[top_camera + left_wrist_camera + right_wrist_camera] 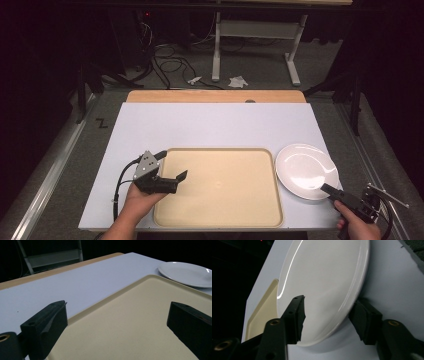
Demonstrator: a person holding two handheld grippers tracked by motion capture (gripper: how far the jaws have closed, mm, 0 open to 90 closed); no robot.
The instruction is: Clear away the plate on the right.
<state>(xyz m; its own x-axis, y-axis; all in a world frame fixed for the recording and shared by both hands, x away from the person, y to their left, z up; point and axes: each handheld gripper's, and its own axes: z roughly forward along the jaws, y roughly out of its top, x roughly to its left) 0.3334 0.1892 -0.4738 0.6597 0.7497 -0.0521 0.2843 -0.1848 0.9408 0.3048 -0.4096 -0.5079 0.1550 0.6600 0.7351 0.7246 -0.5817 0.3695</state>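
The right gripper point(327, 315) is a matte black tool with 2 blocky jaws; they straddle the near rim of the white plate point(324, 277), 1 jaw over the glossy inner face, the other under the outer edge; a gap shows between the upper pad and the glaze, so the jaws stand half open around the rim and not yet clamped on it. In the high view the same right gripper point(327, 189) reaches the plate point(306, 171) from the near right corner, held in the person's right hand point(357, 227).

The plate is round, shallow and smooth, with a bright sheen and a raised rim; it lies flat on the table point(210, 125) just to the right of the tray point(218, 187), its left edge close to the tray's right rim.

The left gripper point(181, 176) rests in the left hand point(140, 200), a grey 3-cornered plate on top, its 2 black jaws spread wide and released, with nothing between them; they hover over the tray's near left part.

The tray point(140, 322) is a beige rounded rectangle with a low moulded lip and a fine grainy surface; the table top is a flat, pale, matte sheet, with a wooden strip point(215, 96) along its far edge.
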